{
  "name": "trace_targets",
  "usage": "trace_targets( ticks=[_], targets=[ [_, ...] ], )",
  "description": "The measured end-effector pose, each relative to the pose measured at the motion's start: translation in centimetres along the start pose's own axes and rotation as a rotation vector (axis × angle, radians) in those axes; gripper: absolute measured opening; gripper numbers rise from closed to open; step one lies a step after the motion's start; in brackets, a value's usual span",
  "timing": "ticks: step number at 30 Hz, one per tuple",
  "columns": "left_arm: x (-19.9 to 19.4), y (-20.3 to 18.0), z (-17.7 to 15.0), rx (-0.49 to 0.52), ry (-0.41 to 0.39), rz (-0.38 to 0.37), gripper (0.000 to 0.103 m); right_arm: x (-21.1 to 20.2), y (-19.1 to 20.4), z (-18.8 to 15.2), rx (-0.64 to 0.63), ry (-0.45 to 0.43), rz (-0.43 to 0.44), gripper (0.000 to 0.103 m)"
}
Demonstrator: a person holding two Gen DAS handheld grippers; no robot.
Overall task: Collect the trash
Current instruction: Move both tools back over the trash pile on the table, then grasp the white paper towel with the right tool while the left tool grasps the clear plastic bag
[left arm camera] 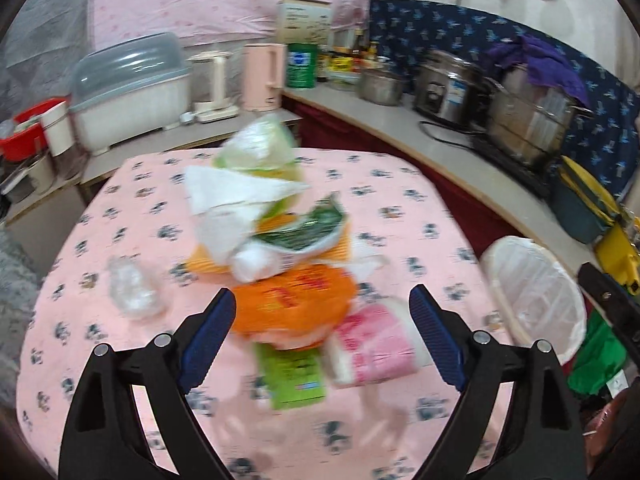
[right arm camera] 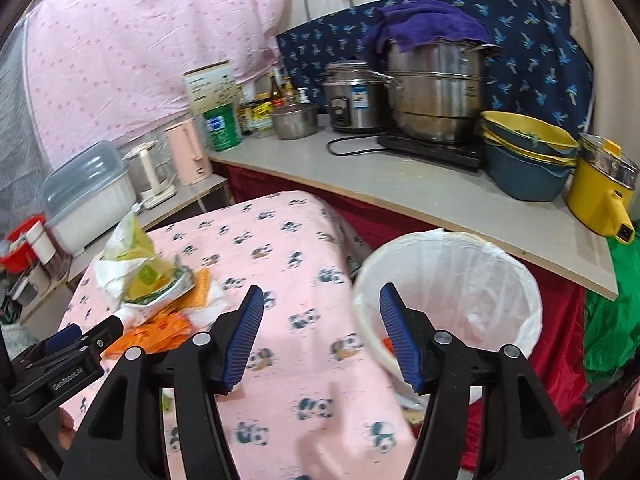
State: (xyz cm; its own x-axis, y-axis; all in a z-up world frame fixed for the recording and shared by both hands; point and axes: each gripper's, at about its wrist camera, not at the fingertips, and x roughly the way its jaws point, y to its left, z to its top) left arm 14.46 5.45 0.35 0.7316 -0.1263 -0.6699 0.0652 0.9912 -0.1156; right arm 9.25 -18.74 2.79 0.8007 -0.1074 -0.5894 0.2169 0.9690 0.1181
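Observation:
A heap of trash lies on the pink panda-print tablecloth [left arm camera: 400, 208]: white tissue [left arm camera: 232, 196], a green and white wrapper [left arm camera: 308, 232], an orange wrapper [left arm camera: 296, 300], a pink packet [left arm camera: 376, 344] and a green carton [left arm camera: 294, 376]. A crumpled clear plastic piece [left arm camera: 132, 288] lies apart on the left. My left gripper [left arm camera: 324, 304] stands open just over the heap, its pads on either side of the orange wrapper without pressing it. My right gripper [right arm camera: 320, 292] is open and holds nothing; it hovers over the table edge beside the white-lined bin [right arm camera: 448, 292]. The same heap [right arm camera: 160, 284] shows at its left.
A counter [right arm camera: 400, 184] behind the table carries steel pots [right arm camera: 436, 88], a rice cooker [right arm camera: 352, 96], stacked basins [right arm camera: 528, 156] and a yellow pot [right arm camera: 604, 188]. A pink kettle [left arm camera: 264, 76] and lidded plastic box [left arm camera: 132, 88] stand further left. The bin [left arm camera: 536, 292] sits off the table's right side.

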Motion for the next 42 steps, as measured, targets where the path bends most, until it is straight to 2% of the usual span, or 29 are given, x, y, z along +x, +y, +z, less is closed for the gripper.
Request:
trace_targets(
  ticks=[8,12,17,26,38,40,42],
  targets=[
    [0.6,9.7,-1.1,-0.144,0.041,0.131,0.086,1.0,6.9,-1.0,-0.062,0.047,0.091,0.061],
    [1.0,13.2,-1.6,-0.191,0.053,0.169,0.086,1.7,10.5,-1.5,-0.093,0.071,0.139,0.061],
    [1.7,16.1,-1.9,-0.219,0.064,0.176,0.091,3.0,14.6,-1.7,-0.134,0.101,0.191,0.061],
    [4.3,18.3,-1.4,-0.227,0.102,0.155,0.092,6.5,21.4,-2.1,-0.196,0.161,0.268,0.061],
    [7.6,19.9,-1.1,-0.259,0.155,0.124,0.091,11.7,26.0,-2.4,-0.233,0.221,0.287,0.061],
    [7.9,19.8,-0.9,-0.256,0.155,0.119,0.089,12.4,26.3,-2.5,-0.239,0.229,0.284,0.061],
    [8.1,19.8,-0.8,-0.249,0.158,0.107,0.08,13.1,26.4,-2.8,-0.244,0.238,0.279,0.059]
  ],
)
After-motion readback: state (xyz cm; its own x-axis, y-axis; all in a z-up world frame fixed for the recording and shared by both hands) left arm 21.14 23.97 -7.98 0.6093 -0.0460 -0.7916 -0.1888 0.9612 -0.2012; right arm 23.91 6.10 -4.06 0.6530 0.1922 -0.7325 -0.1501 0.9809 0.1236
